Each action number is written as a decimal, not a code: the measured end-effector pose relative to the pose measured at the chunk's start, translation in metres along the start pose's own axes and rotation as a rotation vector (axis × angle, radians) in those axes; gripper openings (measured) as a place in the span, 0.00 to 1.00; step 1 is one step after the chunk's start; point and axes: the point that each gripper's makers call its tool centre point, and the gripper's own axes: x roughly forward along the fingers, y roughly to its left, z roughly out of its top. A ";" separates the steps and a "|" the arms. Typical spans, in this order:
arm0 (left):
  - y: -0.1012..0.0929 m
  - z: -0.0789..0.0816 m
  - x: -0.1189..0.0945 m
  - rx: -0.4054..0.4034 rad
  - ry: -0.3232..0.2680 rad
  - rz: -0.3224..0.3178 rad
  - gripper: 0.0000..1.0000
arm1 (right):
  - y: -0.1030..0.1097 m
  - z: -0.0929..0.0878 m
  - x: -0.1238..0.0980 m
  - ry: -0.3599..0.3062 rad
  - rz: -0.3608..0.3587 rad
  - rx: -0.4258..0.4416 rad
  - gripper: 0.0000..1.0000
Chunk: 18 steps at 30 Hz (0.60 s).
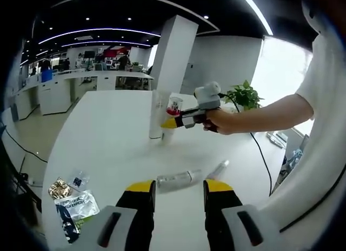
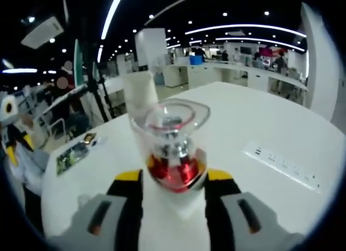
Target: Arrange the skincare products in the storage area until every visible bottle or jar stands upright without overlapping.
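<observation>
A silver tube [image 1: 175,179] lies on its side on the white table [image 1: 108,143], just past my left gripper [image 1: 179,187], whose jaws stand open on either side of it. A small clear bottle [image 1: 219,169] also lies flat, to the right of the tube. Farther off, a tall white bottle [image 1: 158,116] stands upright. Close beside it, my right gripper [image 1: 172,122] holds a clear jar with a red base [image 1: 174,106]. In the right gripper view that jar [image 2: 173,148] is upright between the shut jaws of my right gripper [image 2: 173,178], with the white bottle [image 2: 141,91] right behind it.
Sachets [image 1: 75,207] and a gold packet [image 1: 59,187] lie at the table's near left; the sachets [image 2: 73,153] also lie left of the jar. A white power strip [image 2: 281,164] sits on the table at right. A potted plant [image 1: 244,95] stands past the person's arm [image 1: 265,113].
</observation>
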 end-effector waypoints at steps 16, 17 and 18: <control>0.002 0.000 -0.005 0.000 -0.014 0.012 0.36 | -0.007 -0.015 -0.008 0.073 0.008 -0.070 0.30; 0.002 0.001 -0.006 0.001 -0.017 0.013 0.36 | -0.006 -0.015 -0.008 0.074 0.007 -0.070 0.30; 0.003 0.001 -0.006 0.000 -0.018 0.015 0.36 | -0.006 -0.015 -0.008 0.074 0.006 -0.069 0.30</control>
